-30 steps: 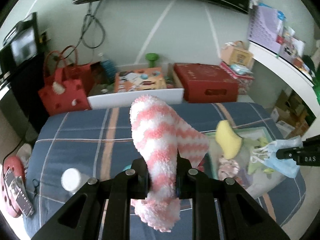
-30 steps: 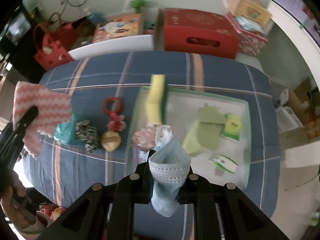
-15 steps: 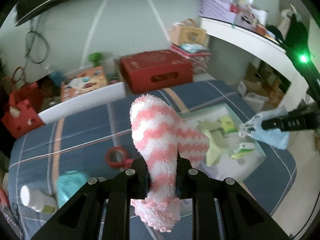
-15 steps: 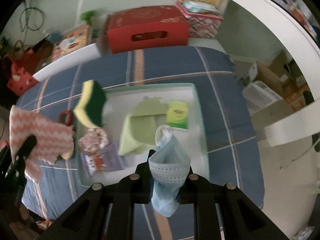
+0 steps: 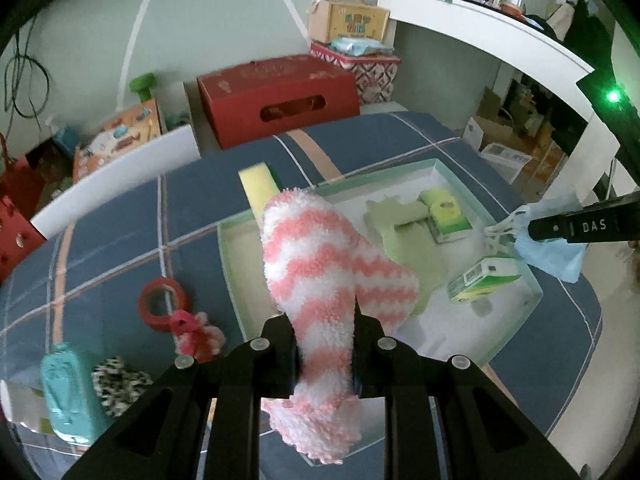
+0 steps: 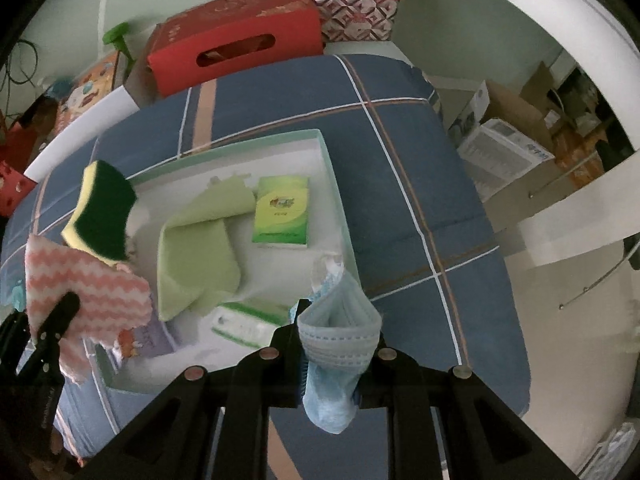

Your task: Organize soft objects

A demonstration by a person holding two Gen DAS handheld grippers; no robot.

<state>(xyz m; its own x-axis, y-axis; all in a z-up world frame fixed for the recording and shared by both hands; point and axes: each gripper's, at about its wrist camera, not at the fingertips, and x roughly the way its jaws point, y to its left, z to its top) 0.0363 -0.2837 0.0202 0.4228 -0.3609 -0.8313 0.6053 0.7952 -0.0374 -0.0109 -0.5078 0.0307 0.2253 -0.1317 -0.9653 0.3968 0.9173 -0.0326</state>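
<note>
My left gripper (image 5: 325, 322) is shut on a fluffy pink-and-white striped sock (image 5: 310, 264), held above the near left part of a shallow white tray (image 5: 436, 166) with a green rim. My right gripper (image 6: 338, 326) is shut on a folded blue face mask (image 6: 338, 334) over the tray's near right corner (image 6: 340, 216). In the tray lie a light green cloth (image 6: 200, 240), two green tissue packs (image 6: 282, 212) (image 6: 244, 322) and a purple packet (image 6: 148, 338). A yellow-and-green sponge (image 6: 102, 210) leans at the tray's left edge. The sock (image 6: 84, 292) also shows in the right wrist view.
The tray sits on a blue plaid bed (image 6: 400, 152). Left of it lie a red ring toy (image 5: 162, 304), a teal bottle (image 5: 66, 396) and a spotted scrunchie (image 5: 118, 382). A red box (image 5: 276, 96) stands behind the bed. White shelving (image 6: 520, 40) and cardboard boxes (image 6: 508, 148) are on the right.
Both grippers have swung right and downward over the tray, still gripping the sock and the mask. The tray now fills more of both views.
</note>
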